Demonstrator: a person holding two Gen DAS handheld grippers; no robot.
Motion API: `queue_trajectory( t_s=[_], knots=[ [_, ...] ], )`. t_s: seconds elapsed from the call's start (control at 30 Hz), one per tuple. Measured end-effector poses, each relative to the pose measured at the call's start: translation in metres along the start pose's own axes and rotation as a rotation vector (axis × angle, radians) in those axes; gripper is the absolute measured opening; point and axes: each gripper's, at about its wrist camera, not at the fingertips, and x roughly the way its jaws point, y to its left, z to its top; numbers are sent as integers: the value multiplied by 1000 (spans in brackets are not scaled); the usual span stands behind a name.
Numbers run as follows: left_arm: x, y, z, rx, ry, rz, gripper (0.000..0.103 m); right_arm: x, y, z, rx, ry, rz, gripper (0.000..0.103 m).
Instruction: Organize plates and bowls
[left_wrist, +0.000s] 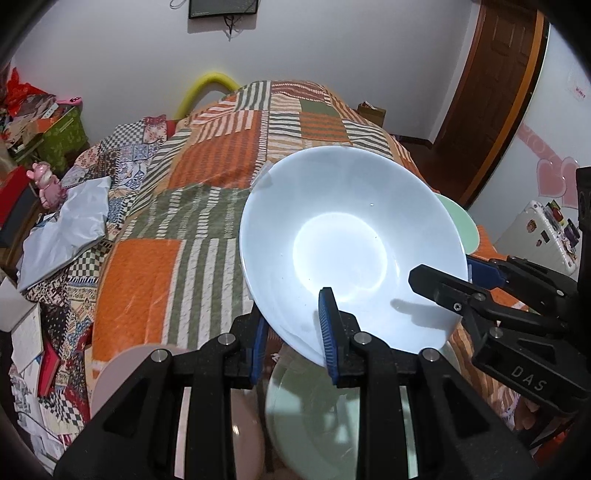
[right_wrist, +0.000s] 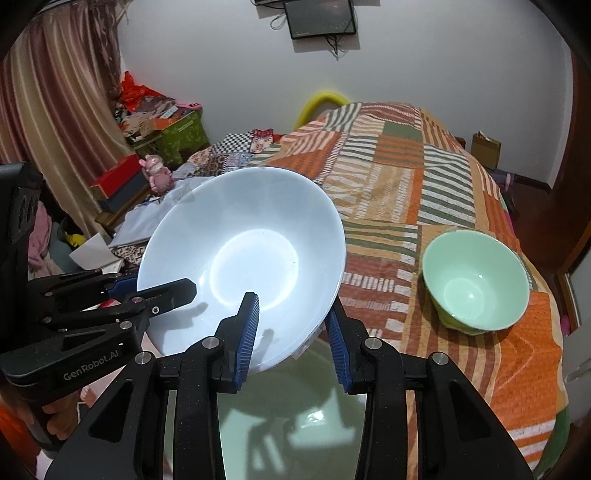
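We clamp the white bowl (right_wrist: 240, 258) in both jaws; housings read "GenRobot.AI" and "DAS"; green plate (right_wrist: 295, 417) beneath, half hidden.

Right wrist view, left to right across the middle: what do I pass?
Left gripper → white plate, clamped at both rims → patchwork bedspread → green bowl, standing apart on the bedspread.

we see a white plate (left_wrist: 351, 229) over a blanket (left_wrist: 207, 192) with orange, green and cream striped patches. the small bowl (right_wrist: 474, 280) is light green, and so is the plate below (right_wrist: 295, 417). the gripper pads (right_wrist: 247, 332) are blue on black arms.
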Motion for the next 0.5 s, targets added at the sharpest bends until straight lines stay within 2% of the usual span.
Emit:
queue_trajectory(
  t_s=[0.5],
  knots=[
    [-49,40,-42,-65,-36,49,26,-7,59,-14,-68,-6,53,33]
  ],
)
